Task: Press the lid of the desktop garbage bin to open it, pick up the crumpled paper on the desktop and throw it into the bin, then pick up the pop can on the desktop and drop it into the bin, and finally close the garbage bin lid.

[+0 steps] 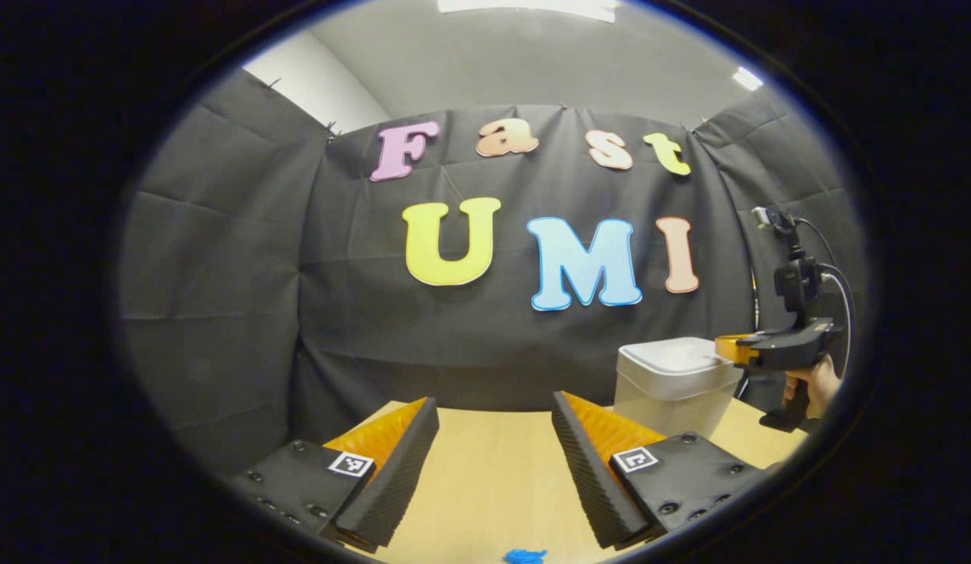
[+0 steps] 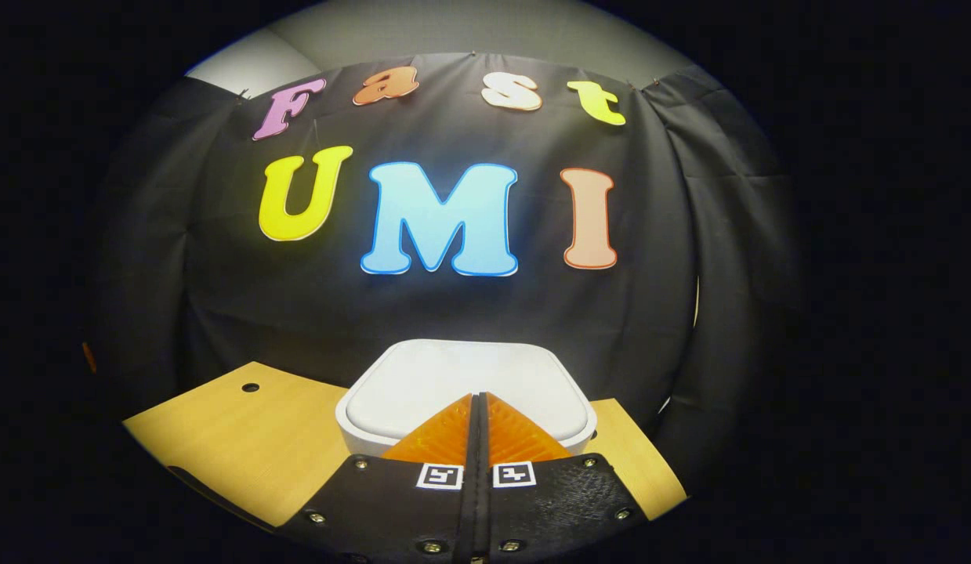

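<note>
Right gripper (image 2: 477, 407), fingers pressed together, hovers over the bin's lid (image 2: 461, 384). Left gripper (image 1: 493, 439) waits above the counter (image 1: 493, 470), fingers spread, nothing between.

Setting: recording booth of lab or studio type, not a lived-in room.

Evidence:
- black cloth wall (image 1: 313, 313), hung in creased panels and pinned along its top edge, enclosing the space behind and to both sides of the table.
- pale plain wall (image 1: 320, 86) and grey ceiling above the cloth, with ceiling light panels (image 1: 528, 6).
- light wooden table (image 1: 493, 470), its far edge against the cloth, one small round hole (image 2: 250, 387) near its left part in the right gripper view.
- white-lidded desktop bin (image 2: 461, 388) at the table's far edge, against the cloth.
</note>
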Demonstrator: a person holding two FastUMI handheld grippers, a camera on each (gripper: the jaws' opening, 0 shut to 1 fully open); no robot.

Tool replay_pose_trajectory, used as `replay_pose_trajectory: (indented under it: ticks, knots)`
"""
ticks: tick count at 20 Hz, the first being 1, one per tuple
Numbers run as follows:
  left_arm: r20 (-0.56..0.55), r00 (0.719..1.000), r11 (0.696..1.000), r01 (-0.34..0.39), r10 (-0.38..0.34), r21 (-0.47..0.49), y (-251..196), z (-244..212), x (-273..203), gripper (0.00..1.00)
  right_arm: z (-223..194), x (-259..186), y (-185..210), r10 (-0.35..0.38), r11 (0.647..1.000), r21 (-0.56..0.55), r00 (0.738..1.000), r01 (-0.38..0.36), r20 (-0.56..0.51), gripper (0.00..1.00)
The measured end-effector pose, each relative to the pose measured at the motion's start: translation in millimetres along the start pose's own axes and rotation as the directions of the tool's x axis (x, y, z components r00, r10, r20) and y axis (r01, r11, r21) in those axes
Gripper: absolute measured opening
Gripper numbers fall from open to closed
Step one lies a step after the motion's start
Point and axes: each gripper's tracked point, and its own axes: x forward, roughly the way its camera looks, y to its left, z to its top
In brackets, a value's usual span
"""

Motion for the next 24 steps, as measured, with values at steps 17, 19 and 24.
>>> replay_pose_trajectory:
  ticks: [17, 19, 24]
  knots:
    - [-0.028, 0.999, 1.000, 0.030, -0.030, 0.003, -13, -8, 5, 1.00, 1, 3, -2, 0.049, 0.992, 0.120, 0.999, -0.048, -0.001, 0.00]
    - [-0.027, 0.999, 1.000, 0.024, -0.024, 0.000, -11, -7, 1, 1.00, 0, 2, -1, 0.047, 0.993, 0.114, 0.999, -0.044, -0.019, 0.00]
    - [-0.024, 1.000, 1.000, 0.008, -0.008, -0.001, -6, -5, -4, 1.00, 19, -12, 0, 0.031, 0.997, 0.070, 0.998, -0.034, 0.048, 0.00]
